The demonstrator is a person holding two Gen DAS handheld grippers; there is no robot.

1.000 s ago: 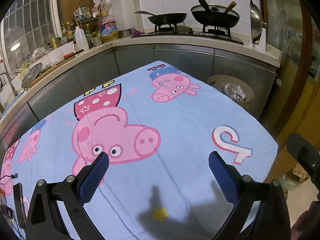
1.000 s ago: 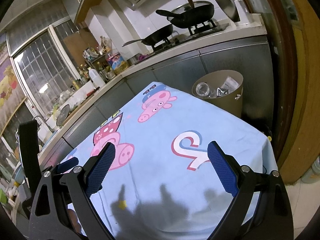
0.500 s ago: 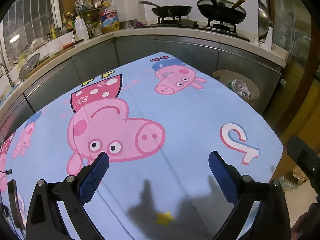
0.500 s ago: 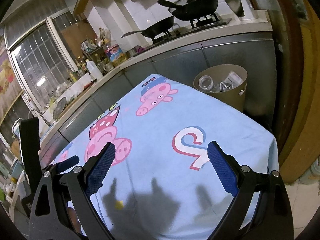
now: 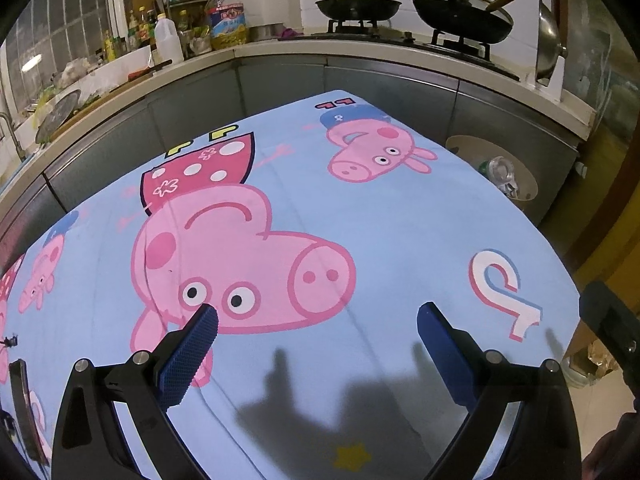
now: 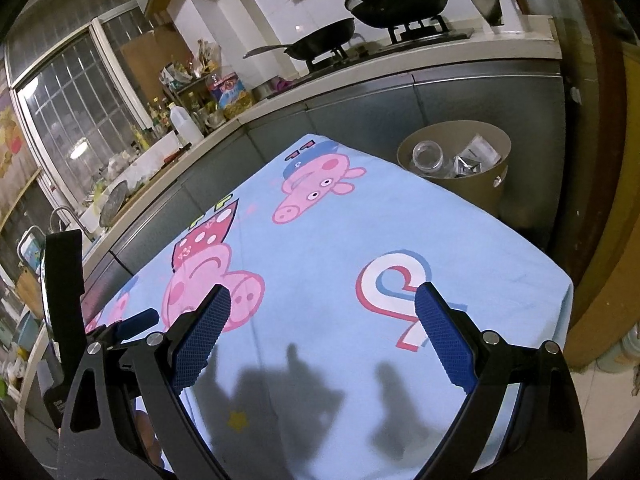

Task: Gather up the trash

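Note:
A tan round trash bin (image 6: 480, 184) stands on the floor past the table's far right corner, against the grey cabinets. It holds a clear plastic bottle (image 6: 428, 155) and crumpled wrappers (image 6: 476, 156). It also shows in the left wrist view (image 5: 520, 168). My left gripper (image 5: 318, 320) is open and empty above the near part of the table. My right gripper (image 6: 322, 308) is open and empty, above the table's near right part. The left gripper (image 6: 132, 324) shows at the left of the right wrist view. I see no loose trash on the cloth.
A light blue cartoon-pig cloth (image 5: 400, 220) covers the table. A counter (image 5: 400, 56) runs behind it with two pans on a stove (image 5: 400, 32), bottles (image 5: 168, 40) and a sink area at the left. A wooden door frame (image 6: 600, 160) stands at the right.
Both grippers have drawn slightly lower and nearer over the table, so the cloth and bin sit lower in view. Both stay open and empty.

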